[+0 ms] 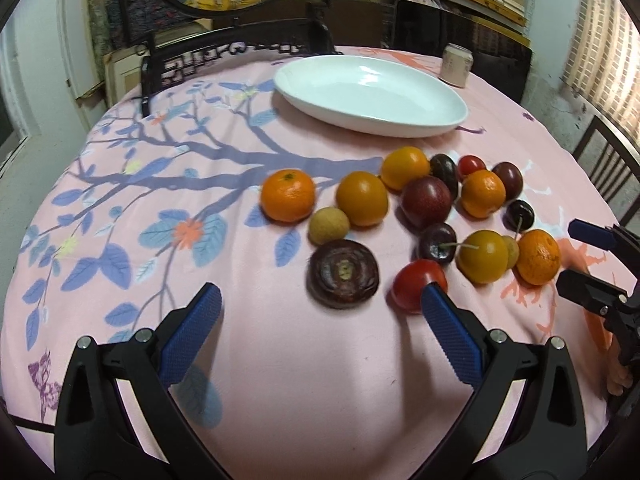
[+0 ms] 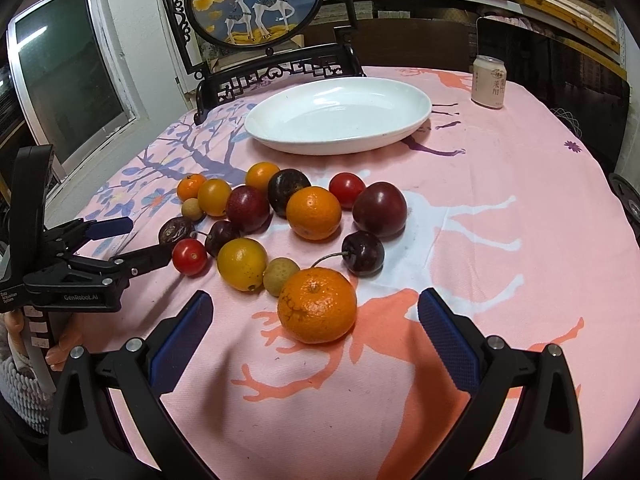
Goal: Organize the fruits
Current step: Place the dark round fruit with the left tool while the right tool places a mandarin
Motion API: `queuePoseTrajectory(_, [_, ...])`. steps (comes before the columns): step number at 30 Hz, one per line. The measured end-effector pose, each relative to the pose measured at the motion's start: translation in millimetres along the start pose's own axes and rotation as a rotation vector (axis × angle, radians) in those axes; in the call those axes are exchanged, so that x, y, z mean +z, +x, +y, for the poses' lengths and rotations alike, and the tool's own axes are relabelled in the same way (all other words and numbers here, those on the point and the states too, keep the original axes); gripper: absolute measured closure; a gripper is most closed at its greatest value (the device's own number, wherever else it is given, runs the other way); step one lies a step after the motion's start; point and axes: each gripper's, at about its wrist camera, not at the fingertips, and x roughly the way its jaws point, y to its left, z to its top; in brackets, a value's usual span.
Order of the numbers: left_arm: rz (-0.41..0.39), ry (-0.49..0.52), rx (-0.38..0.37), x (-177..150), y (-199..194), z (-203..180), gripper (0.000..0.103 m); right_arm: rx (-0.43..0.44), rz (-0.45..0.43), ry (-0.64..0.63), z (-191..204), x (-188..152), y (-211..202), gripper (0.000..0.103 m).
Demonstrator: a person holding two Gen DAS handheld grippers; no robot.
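Several fruits lie loose on the pink tablecloth: mandarins, yellow-orange fruits, dark plums, cherries, tomatoes and longans. An empty white oval dish (image 1: pixel 370 94) stands behind them; it also shows in the right wrist view (image 2: pixel 340 114). My left gripper (image 1: pixel 320 300) is open, with a dark passion fruit (image 1: pixel 343 276) just ahead between its fingers and a red tomato (image 1: pixel 416 286) at its right finger. My right gripper (image 2: pixel 314 308) is open, with a mandarin (image 2: pixel 317 305) between its fingertips, not gripped. The left gripper also appears in the right wrist view (image 2: pixel 132 244), and the right gripper in the left wrist view (image 1: pixel 582 258).
A pale drink can (image 2: pixel 489 82) stands at the back right of the table. A dark carved chair back (image 2: pixel 276 74) and a round framed deer picture (image 2: pixel 256 0) stand behind the table. A window (image 2: pixel 68 76) is on the left.
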Motion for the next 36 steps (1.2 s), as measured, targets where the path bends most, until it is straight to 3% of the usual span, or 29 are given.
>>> queuePoseTrajectory(5, [0.017,0.022,-0.050,8.2,5.7,1.9,0.002,0.009,-0.003,0.004,-1.0,-0.2,-1.8,0.001])
queuePoseTrajectory(11, [0.036,0.008,0.003,18.7,14.6,28.6,0.002,0.019,0.006,0.015,-2.8,0.2,-0.6,0.001])
queuePoseTrajectory(13, [0.054,-0.017,-0.037,17.6,16.4,33.7,0.002,0.022,0.012,0.019,-3.3,0.5,0.2,0.001])
queuePoseTrajectory(17, [0.061,0.118,0.015,15.9,21.7,7.0,0.002,0.027,0.017,0.022,-3.1,0.3,1.4,0.001])
queuePoseTrajectory(20, [0.087,0.163,0.036,16.4,30.4,-3.9,0.004,0.022,0.020,0.027,-4.0,0.0,3.2,0.001])
queuePoseTrajectory(23, [0.091,0.141,0.000,21.7,33.2,-2.7,0.014,0.016,0.004,0.033,-5.2,0.1,2.7,0.001])
queuePoseTrajectory(26, [0.072,0.155,-0.027,21.3,29.8,-6.5,0.031,0.010,-0.005,0.033,-5.9,-0.2,2.4,0.001])
queuePoseTrajectory(28, [0.063,0.177,-0.056,19.7,27.3,-12.2,0.055,0.007,0.005,0.032,-5.8,-0.3,4.8,0.001])
queuePoseTrajectory(30, [0.050,0.203,-0.047,16.8,25.2,-18.4,0.057,0.009,0.023,0.036,-6.7,0.1,8.9,0.001])
queuePoseTrajectory(36, [0.053,0.184,-0.075,16.4,22.9,-17.5,0.063,0.045,0.093,0.063,-10.0,0.7,24.9,0.040])
